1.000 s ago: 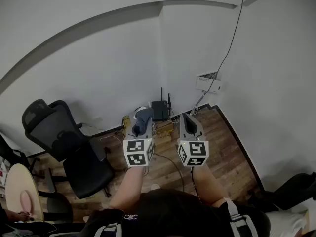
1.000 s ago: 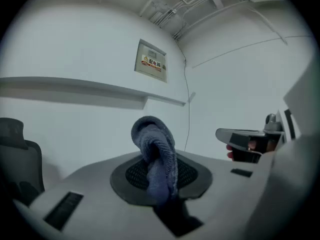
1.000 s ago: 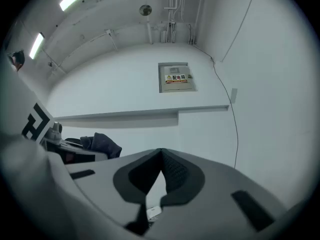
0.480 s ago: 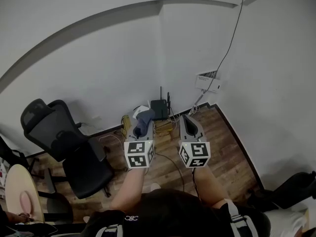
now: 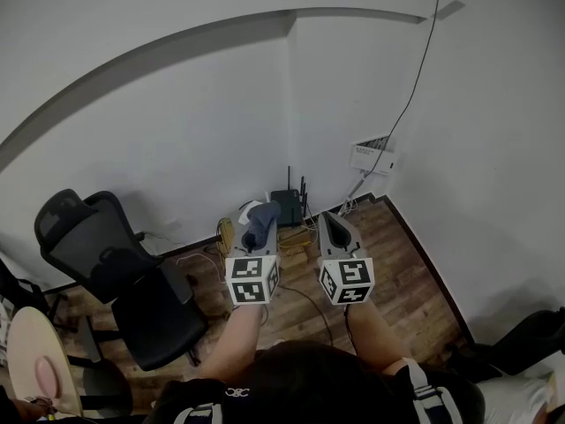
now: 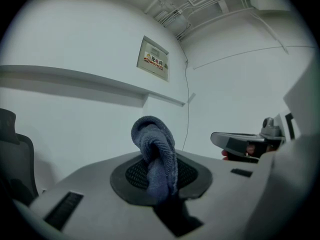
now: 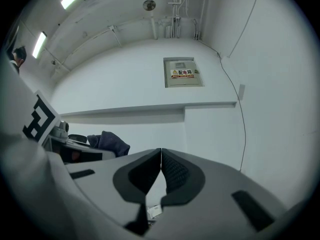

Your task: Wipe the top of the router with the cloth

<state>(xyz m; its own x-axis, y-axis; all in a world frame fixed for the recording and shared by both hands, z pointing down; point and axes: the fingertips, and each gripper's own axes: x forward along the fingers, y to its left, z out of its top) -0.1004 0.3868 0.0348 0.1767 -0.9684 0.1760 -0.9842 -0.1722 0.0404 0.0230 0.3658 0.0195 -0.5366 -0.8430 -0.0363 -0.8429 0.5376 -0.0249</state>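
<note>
A black router [image 5: 287, 207] with upright antennas sits on the floor in the room's corner, against the white wall. My left gripper [image 5: 257, 230] is shut on a blue-grey cloth [image 5: 260, 222] and is held in the air just left of and nearer than the router. In the left gripper view the cloth [image 6: 156, 156] bunches up between the jaws. My right gripper [image 5: 326, 223] is shut with nothing in it, raised to the right of the router; its pads [image 7: 172, 172] meet edge to edge. The same cloth [image 7: 111, 144] shows at the left of the right gripper view.
A black office chair [image 5: 115, 272] stands on the wood floor at the left. Loose cables [image 5: 300, 285] and a yellowish object [image 5: 226, 233] lie round the router. A white wall box [image 5: 372, 155] with a cable hangs at the right. A round table edge [image 5: 31, 360] shows bottom left.
Both grippers have risen and drawn a little nearer the router, the left one still holding the cloth. The view has tilted slightly upward.
</note>
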